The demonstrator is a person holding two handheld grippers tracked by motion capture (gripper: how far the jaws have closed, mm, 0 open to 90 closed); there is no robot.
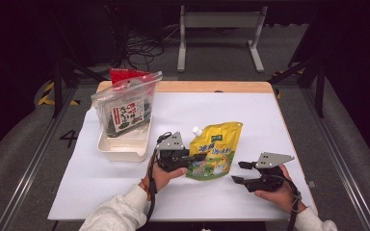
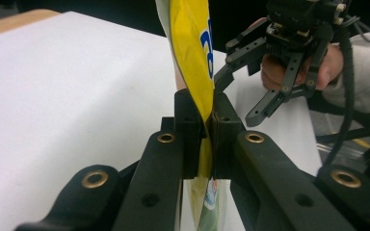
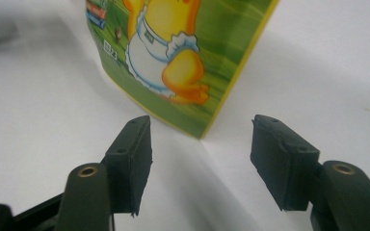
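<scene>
1. The left gripper (image 1: 198, 157) is clamping its jaws tight on the edge of the yellow and green plastic spout pouch (image 1: 215, 150); in the left gripper view the thin yellow film (image 2: 192, 62) is standing pinched between the two pads.
2. The right gripper (image 1: 237, 172) is holding its jaws wide apart with nothing between them; the pouch's lower corner (image 3: 192, 72) is lying just ahead of its tips, not touching.
3. The pouch is lying on the white table sheet (image 1: 250, 115) between the two grippers.
4. Beyond the left gripper, a cream plastic tub (image 1: 124, 149) is holding a clear bag of dark snack packets (image 1: 125, 103).
</scene>
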